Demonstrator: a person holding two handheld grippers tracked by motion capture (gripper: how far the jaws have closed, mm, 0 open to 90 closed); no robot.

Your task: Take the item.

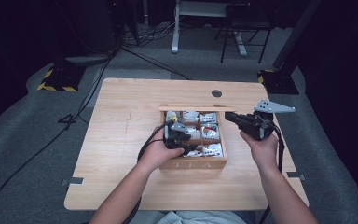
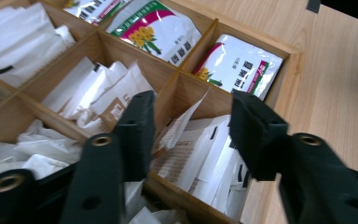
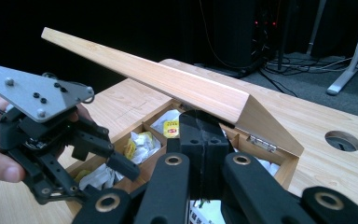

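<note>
**Jaws: left spread, right closed**

Your left gripper hangs with jaws wide over the tea box, above a front-row compartment of white sachets. Your right gripper has jaws pressed together, empty, tips under the raised lid. Box sits mid-table, toward the right edge, lid open at the back.

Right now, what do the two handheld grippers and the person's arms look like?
Both grippers are black, with two flat jaws on linkage arms with brass-coloured pivot rings. The right gripper carries a grey three-cornered plate with small screws; the left gripper carries one too. A black cable trails from each. The forearms are bare, no sleeves.
</note>
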